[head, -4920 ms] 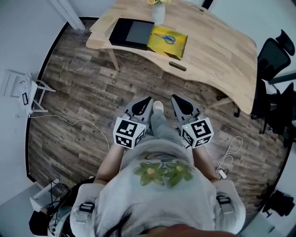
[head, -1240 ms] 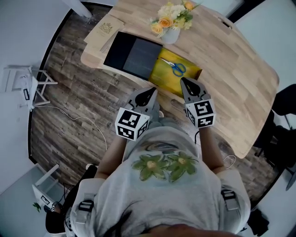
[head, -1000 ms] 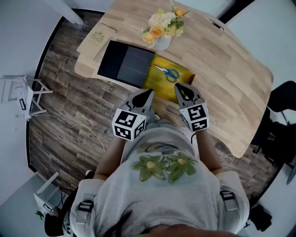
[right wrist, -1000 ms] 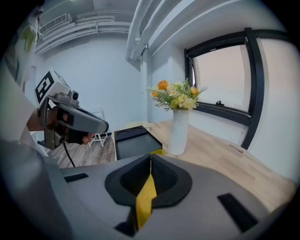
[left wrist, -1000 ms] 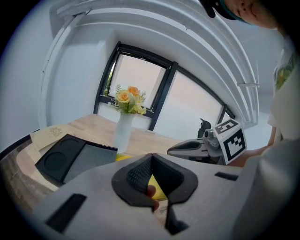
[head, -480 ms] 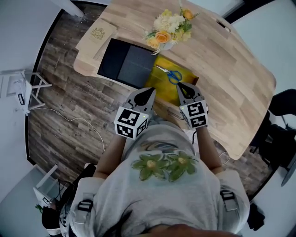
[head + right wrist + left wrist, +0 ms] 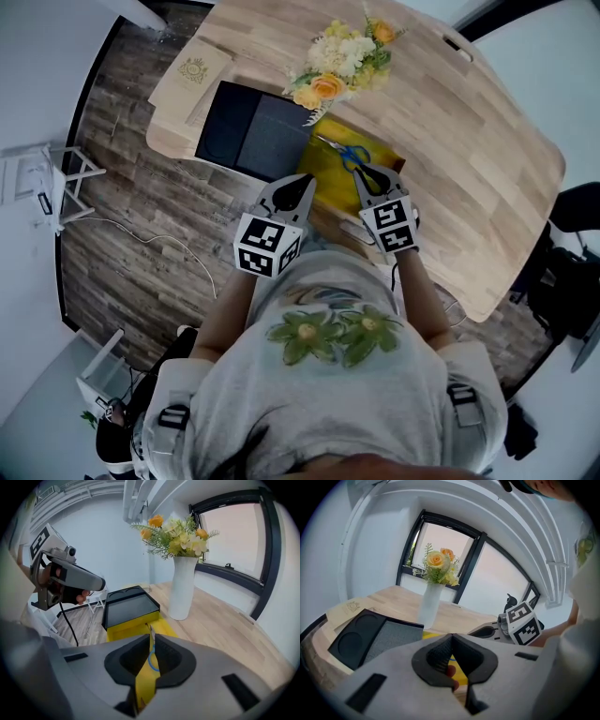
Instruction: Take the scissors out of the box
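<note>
– Now, head view: where are the scissors (image 7: 345, 153)?
– In the yellow box (image 7: 323, 169) at the table's (image 7: 469, 141) near edge, touching a black tray (image 7: 246, 141). Left gripper (image 7: 303, 182) and right gripper (image 7: 366, 174) hover at that edge.
– Left gripper view?
– Fingers together, nothing between.
– Right gripper view?
– Fingers a slit apart, gripping nothing. The scissors show through the gap.

Person gone from open floor up to table (image 7: 469, 112) edge; shoe between grippers no longer seen. Right gripper (image 7: 369, 172) carried on toward 12 o'clock, from table edge to over yellow box (image 7: 320, 167), tips just short of blue scissors (image 7: 349, 155) at its 11 o'clock. Left gripper (image 7: 302, 184) advanced less, now at table edge, with black tray (image 7: 251, 141) at its 10 o'clock.
</note>
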`<act>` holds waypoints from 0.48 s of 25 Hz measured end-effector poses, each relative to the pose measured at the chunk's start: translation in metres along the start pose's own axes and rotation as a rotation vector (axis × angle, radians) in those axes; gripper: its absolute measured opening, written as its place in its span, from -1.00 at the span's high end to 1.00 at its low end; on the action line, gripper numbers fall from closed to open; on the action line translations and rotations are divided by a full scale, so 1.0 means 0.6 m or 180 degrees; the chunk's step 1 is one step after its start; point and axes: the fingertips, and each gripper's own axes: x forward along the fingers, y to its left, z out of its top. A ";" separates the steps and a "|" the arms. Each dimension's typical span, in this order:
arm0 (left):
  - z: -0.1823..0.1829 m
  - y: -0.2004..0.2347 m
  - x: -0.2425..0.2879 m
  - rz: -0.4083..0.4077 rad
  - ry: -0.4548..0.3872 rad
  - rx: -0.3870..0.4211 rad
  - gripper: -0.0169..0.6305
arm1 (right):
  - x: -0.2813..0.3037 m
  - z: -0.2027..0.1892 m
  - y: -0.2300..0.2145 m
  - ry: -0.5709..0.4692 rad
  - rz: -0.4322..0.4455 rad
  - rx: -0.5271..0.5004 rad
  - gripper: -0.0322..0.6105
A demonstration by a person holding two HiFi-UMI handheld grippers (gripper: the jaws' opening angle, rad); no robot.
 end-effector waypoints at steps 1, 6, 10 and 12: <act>-0.001 0.001 0.003 -0.0005 0.0014 -0.0002 0.93 | 0.005 -0.001 -0.002 0.0025 -0.0003 -0.0013 0.87; 0.001 0.005 0.010 -0.0037 0.0047 -0.0065 0.93 | 0.020 -0.004 -0.005 0.0108 0.0035 -0.0066 0.87; 0.004 0.010 0.014 -0.0055 0.0051 -0.0086 0.93 | 0.033 -0.015 -0.007 0.0237 0.0054 -0.0156 0.82; 0.003 0.010 0.016 -0.0069 0.0067 -0.0090 0.93 | 0.040 -0.021 -0.006 0.0297 0.0071 -0.0169 0.71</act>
